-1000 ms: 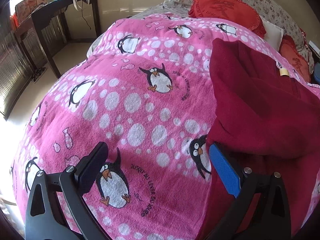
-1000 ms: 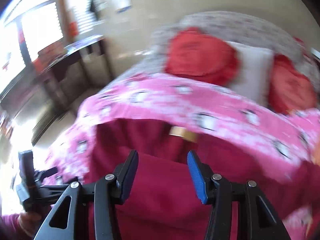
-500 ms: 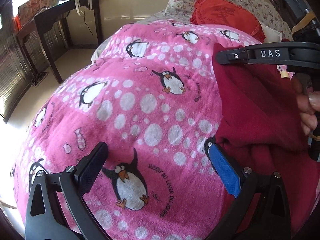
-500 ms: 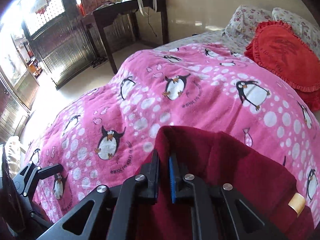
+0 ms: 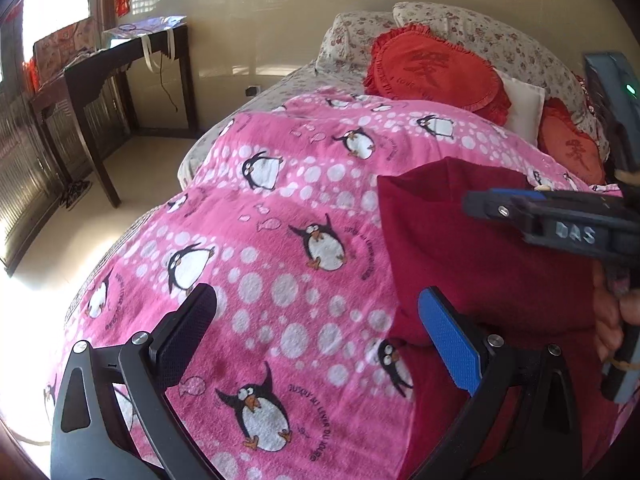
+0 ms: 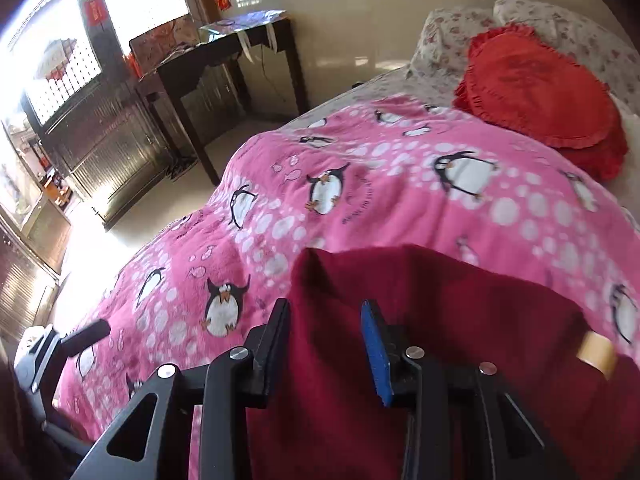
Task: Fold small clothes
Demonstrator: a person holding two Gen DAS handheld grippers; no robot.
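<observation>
A dark red garment lies on the pink penguin blanket on the bed, at the right of the left wrist view. My left gripper is open and empty, low over the blanket beside the garment's left edge. My right gripper is open just above the garment, with its jaws apart and cloth showing between them. A tan label sits on the garment at the right. The right gripper also shows from the side in the left wrist view.
Red ruffled cushions and floral pillows lie at the head of the bed. A dark wooden table stands by the wall at the left, past the bed's edge. Bare floor lies between them.
My right gripper was shut on the garment's edge half a second ago and has now opened. Both grippers have drawn back a little, so more of the room shows.
</observation>
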